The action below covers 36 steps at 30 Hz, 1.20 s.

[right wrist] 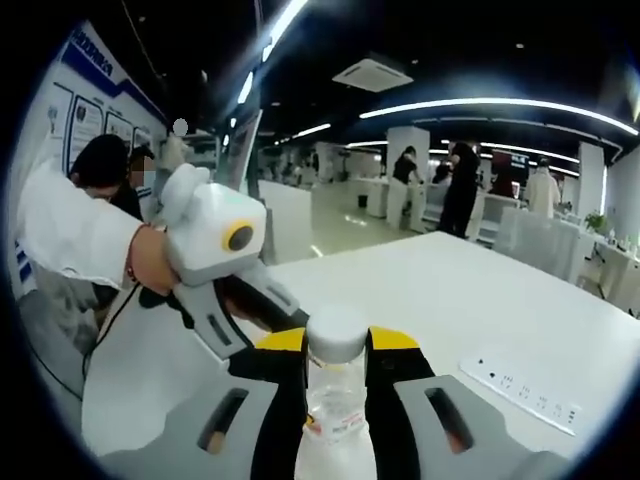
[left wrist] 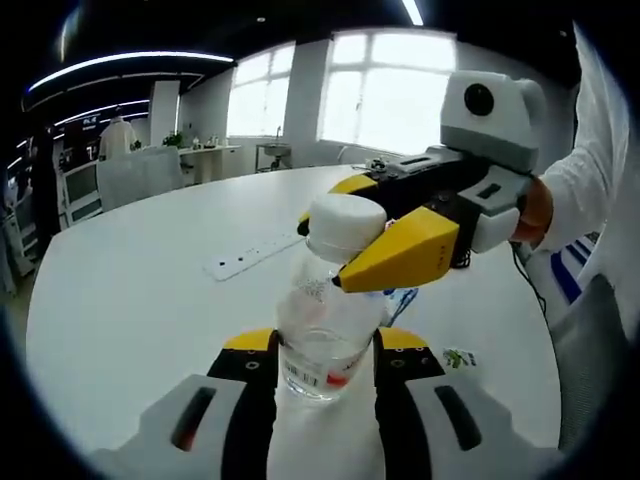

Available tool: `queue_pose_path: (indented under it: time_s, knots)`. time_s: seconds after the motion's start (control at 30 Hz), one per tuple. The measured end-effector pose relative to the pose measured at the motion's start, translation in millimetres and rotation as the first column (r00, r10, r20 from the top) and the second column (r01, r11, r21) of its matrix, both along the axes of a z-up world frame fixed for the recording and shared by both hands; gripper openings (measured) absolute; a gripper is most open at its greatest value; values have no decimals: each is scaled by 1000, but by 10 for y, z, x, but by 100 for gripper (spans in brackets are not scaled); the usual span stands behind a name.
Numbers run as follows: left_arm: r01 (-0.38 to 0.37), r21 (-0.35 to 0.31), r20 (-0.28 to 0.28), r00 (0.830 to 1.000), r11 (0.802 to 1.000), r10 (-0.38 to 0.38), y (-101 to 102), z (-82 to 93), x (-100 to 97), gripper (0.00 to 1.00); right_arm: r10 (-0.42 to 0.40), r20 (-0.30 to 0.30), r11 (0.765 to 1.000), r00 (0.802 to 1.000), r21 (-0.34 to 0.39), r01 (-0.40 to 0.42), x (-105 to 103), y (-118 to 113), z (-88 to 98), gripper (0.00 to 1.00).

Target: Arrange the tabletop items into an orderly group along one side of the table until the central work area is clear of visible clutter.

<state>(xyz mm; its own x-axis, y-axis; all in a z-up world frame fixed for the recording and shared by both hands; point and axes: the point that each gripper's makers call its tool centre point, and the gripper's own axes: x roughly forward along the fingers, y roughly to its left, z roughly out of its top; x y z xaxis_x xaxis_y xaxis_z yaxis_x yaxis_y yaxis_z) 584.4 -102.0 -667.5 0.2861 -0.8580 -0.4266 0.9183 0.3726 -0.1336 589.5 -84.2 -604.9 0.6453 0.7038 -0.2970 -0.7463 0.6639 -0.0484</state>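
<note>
A clear plastic bottle [left wrist: 325, 335] with a white cap [left wrist: 345, 222] is held upright above the white table [left wrist: 130, 300]. My left gripper [left wrist: 325, 345] is shut on the bottle's body, just above a red and white label. My right gripper [left wrist: 322, 250] reaches in from the right, its yellow jaws closed on either side of the cap. In the right gripper view the cap [right wrist: 337, 335] sits between my right gripper's [right wrist: 338, 345] yellow tips, and the bottle [right wrist: 335, 420] hangs below them. The left gripper [right wrist: 285, 318] comes in from the left, its jaw ends hidden behind mine.
A white power strip [left wrist: 245, 258] [right wrist: 525, 390] lies flat on the round table [right wrist: 450, 290]. A small green-printed scrap [left wrist: 458, 357] lies near the table's edge. A white sleeve [left wrist: 590, 160] is at the right. Desks and people stand far behind.
</note>
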Motion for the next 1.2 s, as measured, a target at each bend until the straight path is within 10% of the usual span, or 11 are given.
queue_pose_path:
  time_s: [1.2]
  knots:
    - [-13, 31, -26, 1000, 999, 14, 36, -56, -39, 47, -34, -31, 999, 999, 12, 35, -24, -85, 24, 29]
